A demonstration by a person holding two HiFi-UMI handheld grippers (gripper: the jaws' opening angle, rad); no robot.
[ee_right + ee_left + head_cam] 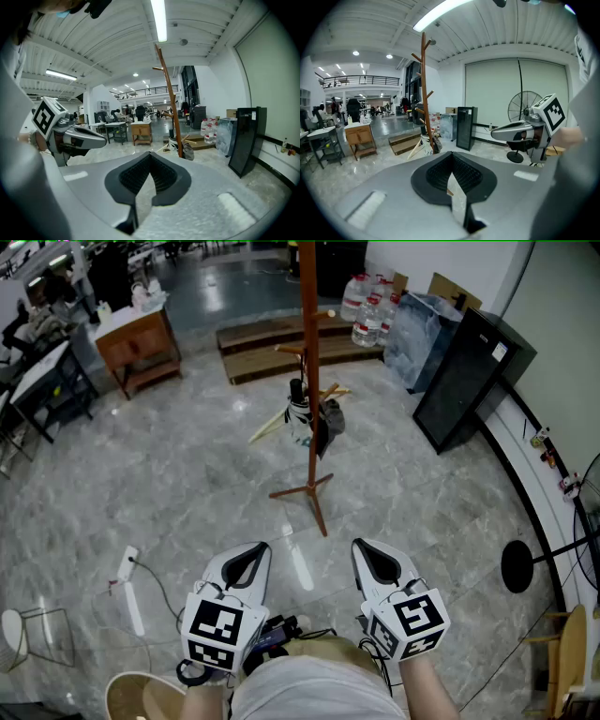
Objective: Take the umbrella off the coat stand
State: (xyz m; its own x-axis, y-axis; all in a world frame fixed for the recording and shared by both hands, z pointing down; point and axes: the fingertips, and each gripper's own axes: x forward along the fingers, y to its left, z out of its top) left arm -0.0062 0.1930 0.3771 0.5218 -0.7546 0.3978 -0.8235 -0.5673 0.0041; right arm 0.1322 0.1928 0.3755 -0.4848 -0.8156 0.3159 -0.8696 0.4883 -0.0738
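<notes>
A tall brown wooden coat stand rises from the marble floor a few steps ahead of me. Low on it hangs a folded white umbrella with a black top, with a dark bundle next to it. The stand and umbrella are small and distant in the left gripper view. They are just as far off in the right gripper view, stand and umbrella. My left gripper and right gripper are side by side near my body. Both are shut and hold nothing.
Behind the stand lie wooden steps. Water bottles and a black cabinet are at the right. A wooden desk stands at the back left. A fan base is at the right and a power strip lies near my left.
</notes>
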